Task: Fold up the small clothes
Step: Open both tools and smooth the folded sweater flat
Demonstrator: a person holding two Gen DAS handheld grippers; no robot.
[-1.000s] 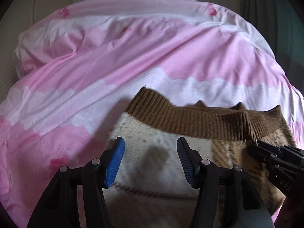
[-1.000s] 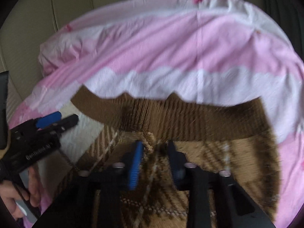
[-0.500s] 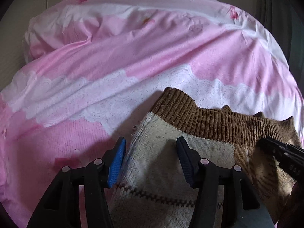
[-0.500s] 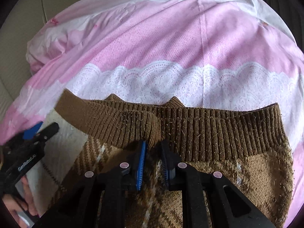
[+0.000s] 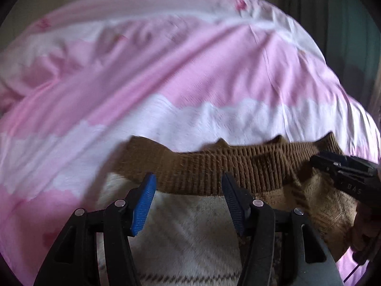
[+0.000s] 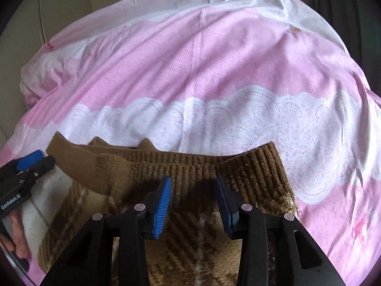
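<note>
Right wrist view: my right claw point(image 6: 193, 197) was pinched shut on the sweater's point(image 6: 190, 243) brown rib point(image 6: 250, 166) a second ago; now its jaws are opening and nothing is between them. The sweater lies flat on the pink sheet point(image 6: 190, 71), rib at 12 o'clock. My left claw point(image 5: 188, 200) hovers half open, empty, at 9 o'clock. That fold looks laid down.

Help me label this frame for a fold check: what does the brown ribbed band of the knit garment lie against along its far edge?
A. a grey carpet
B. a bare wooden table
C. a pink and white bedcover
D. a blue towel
C: in the right wrist view the ribbed band of the knit garment ends against the white lace-patterned stripe of the pink and white bedcover.
</note>
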